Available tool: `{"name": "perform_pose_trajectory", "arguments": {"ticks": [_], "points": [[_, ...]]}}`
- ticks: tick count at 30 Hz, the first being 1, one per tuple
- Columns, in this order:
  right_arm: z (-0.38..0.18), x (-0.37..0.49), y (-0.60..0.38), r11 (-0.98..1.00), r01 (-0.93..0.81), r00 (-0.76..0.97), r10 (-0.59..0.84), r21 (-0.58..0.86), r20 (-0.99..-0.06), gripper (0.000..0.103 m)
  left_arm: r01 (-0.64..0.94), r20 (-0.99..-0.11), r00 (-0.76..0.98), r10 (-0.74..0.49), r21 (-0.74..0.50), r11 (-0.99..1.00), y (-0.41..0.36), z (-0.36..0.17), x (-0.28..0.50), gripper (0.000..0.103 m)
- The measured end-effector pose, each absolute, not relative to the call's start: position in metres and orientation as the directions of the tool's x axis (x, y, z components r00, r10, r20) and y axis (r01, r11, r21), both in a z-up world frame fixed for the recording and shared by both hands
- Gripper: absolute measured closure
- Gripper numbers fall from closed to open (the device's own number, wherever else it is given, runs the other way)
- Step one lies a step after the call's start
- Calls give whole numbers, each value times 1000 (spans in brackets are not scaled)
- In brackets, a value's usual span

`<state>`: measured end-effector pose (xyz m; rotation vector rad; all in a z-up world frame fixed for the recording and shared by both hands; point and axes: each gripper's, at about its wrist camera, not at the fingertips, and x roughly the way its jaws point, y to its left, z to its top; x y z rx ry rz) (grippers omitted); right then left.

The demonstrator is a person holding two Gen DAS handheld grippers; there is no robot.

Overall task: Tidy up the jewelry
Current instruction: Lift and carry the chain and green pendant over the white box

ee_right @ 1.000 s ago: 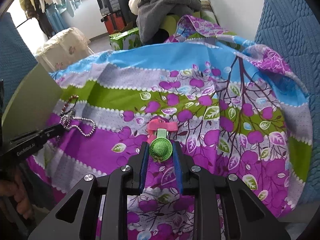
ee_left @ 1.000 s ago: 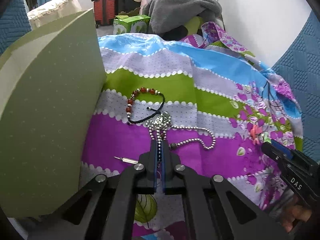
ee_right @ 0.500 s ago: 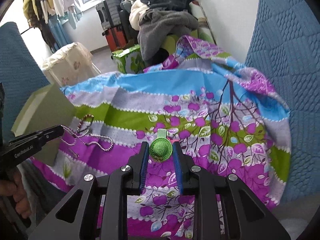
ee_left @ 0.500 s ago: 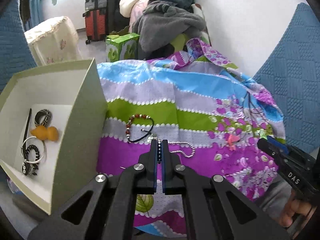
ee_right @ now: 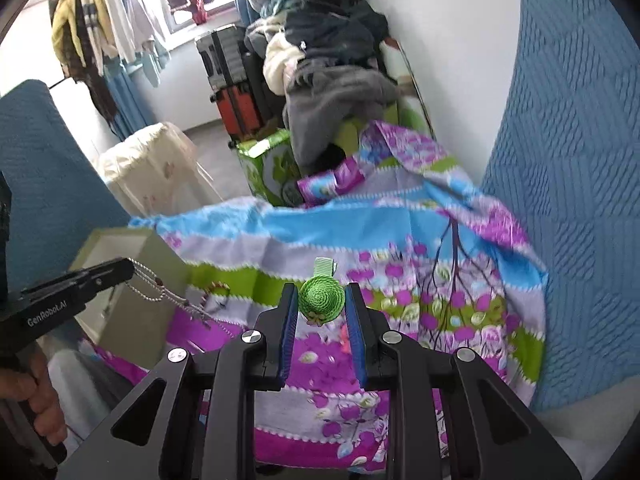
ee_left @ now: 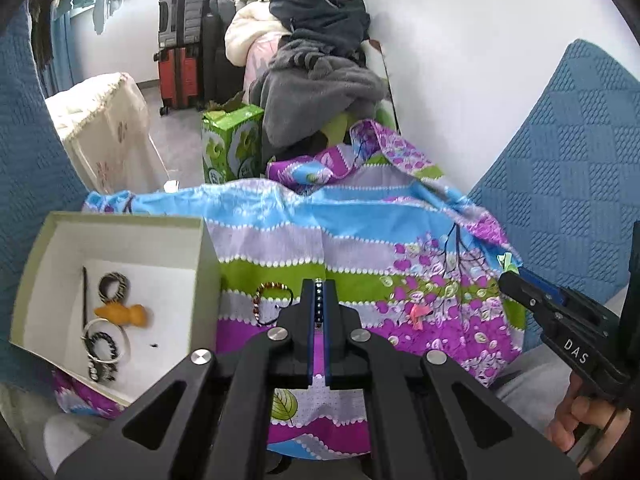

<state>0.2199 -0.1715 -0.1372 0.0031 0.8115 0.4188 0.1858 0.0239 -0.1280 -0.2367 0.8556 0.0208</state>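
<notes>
Bead chain [ee_left: 318, 300] pinched in left tool [ee_left: 319, 286] — green clip [ee_right: 322, 300] in right tool [ee_right: 321, 304].

Left gripper [ee_left: 319, 292] at lower centre, jaws closed on bead chain [ee_left: 318, 302]. Open pale box [ee_left: 202, 276] at left of frame, holding patterned ring [ee_left: 114, 287], orange piece [ee_left: 124, 315], white bangle [ee_left: 105, 340], dark stick [ee_left: 85, 296]. Red-bead bracelet [ee_left: 269, 298] lay on patterned cloth [ee_left: 360, 240] just right of box. Pink clip [ee_left: 418, 314] right of centre on cloth. Right gripper [ee_left: 516, 280] entered from right edge, hand [ee_left: 580, 424] beneath it, green scrap [ee_left: 507, 262] at tip.
</notes>
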Motion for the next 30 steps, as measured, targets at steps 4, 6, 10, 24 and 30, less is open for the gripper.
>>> {"name": "perform_pose_trajectory", "arguments": {"ticks": [4,6,10,24,30], "points": [[-110,219,-164,909,-383,622,385,165,-681,81,-117,-738,671,-69,-197,973,31,-103,183,101],[-96,219,-157,900,-402,621,404,169,-672,81,-122,-732,677,-69,-205,971,35,-93,183,101],[-75,220,-140,884,-439,618,428,162,-659,81,-130,-718,694,-57,-203,971,46,-69,182,101],[-13,220,-59,808,-568,600,537,157,-593,81,-214,-671,741,30,-194,957,103,-12,170,101],[-5,216,-22,770,-618,571,578,158,-583,81,-269,-662,746,71,-202,942,134,-9,157,101]]}}
